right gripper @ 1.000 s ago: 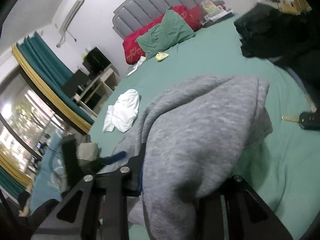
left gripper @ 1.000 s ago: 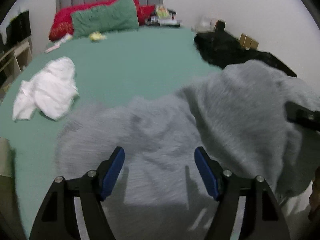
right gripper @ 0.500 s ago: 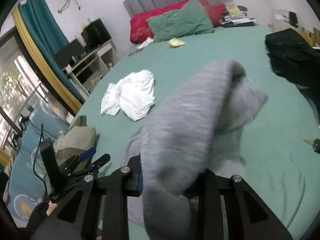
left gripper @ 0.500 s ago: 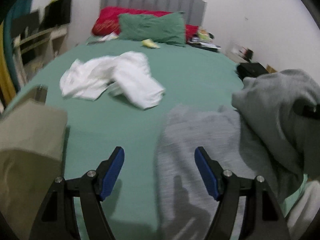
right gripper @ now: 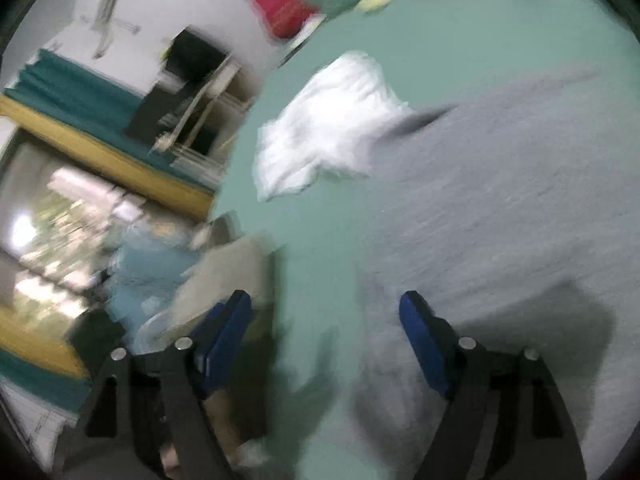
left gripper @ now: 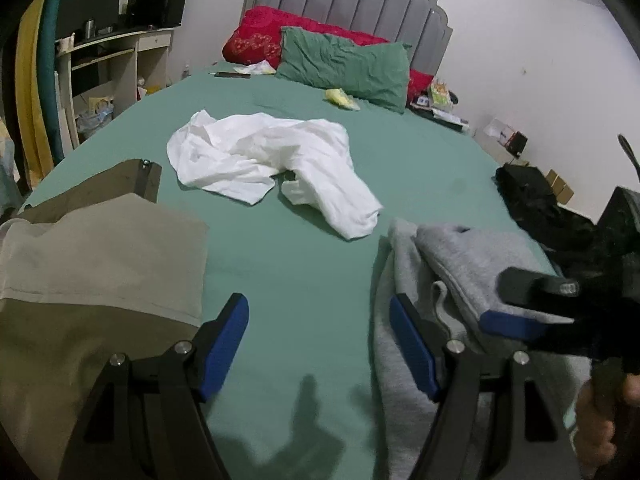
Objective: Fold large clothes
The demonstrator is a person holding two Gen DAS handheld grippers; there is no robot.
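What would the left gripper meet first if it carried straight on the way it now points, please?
Probably the bare green bedsheet: nothing lies between the open left gripper and it. Further along that line lies the crumpled white garment. The grey sweatshirt lies just right of its path, though depth is unclear.

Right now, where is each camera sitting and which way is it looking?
Left wrist: on the left claw, looking up the green bed at the grey headboard; a hand shows at the right.
Right wrist: on the right claw, opening and empty, blurred, tilted.
Both see: crumpled white garment, grey sweatshirt.
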